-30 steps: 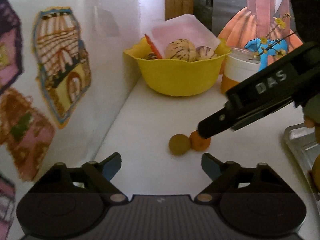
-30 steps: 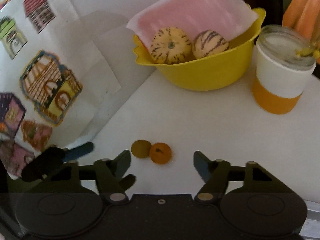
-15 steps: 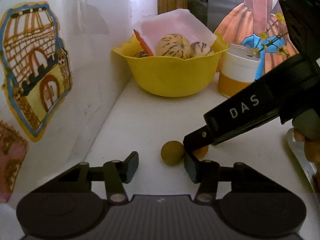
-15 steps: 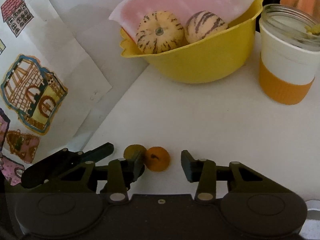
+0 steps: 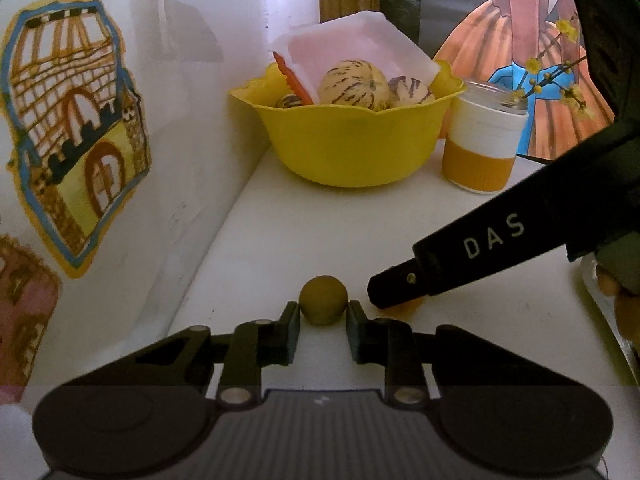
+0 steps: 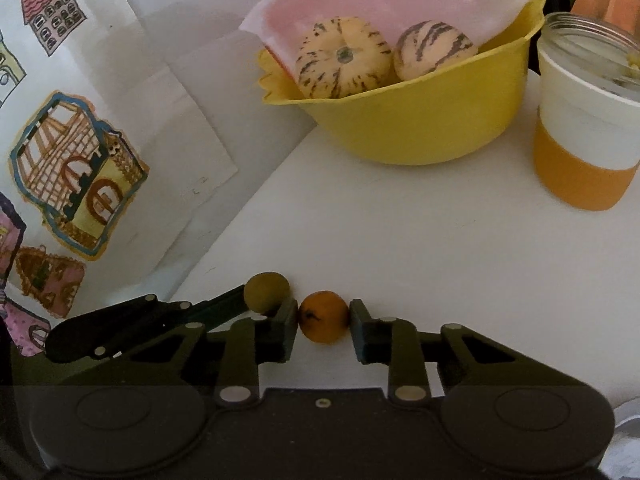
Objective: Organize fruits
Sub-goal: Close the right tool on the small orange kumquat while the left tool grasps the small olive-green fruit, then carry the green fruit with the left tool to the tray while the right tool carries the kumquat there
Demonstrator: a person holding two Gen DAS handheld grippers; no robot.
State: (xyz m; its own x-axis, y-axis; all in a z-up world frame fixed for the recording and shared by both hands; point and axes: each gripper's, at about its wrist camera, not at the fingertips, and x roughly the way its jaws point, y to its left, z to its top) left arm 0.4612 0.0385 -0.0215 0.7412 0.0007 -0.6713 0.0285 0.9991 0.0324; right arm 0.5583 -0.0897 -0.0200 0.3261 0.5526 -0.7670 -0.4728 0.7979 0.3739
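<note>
The white counter (image 6: 400, 240) carries every item. At its far end stands the yellow bowl (image 5: 348, 144), holding striped pale melons (image 6: 344, 58) and a pink-white foam sheet (image 5: 360, 46). Just beside the bowl stands a jar with an orange band (image 6: 584, 128). Paper drawings of houses (image 5: 76, 128) cover the wall on your left.

Your left claw (image 5: 323, 316) sits low on the counter with its jaws closed in on the olive-green fruit (image 5: 323, 299); both pads appear to touch its sides. Your right claw (image 6: 324, 322) sits beside it, jaws bracketing the small orange fruit (image 6: 323, 317); the left pad touches it, and a narrow gap shows at the right pad. The two fruits lie near each other on the counter, near its front edge.
</note>
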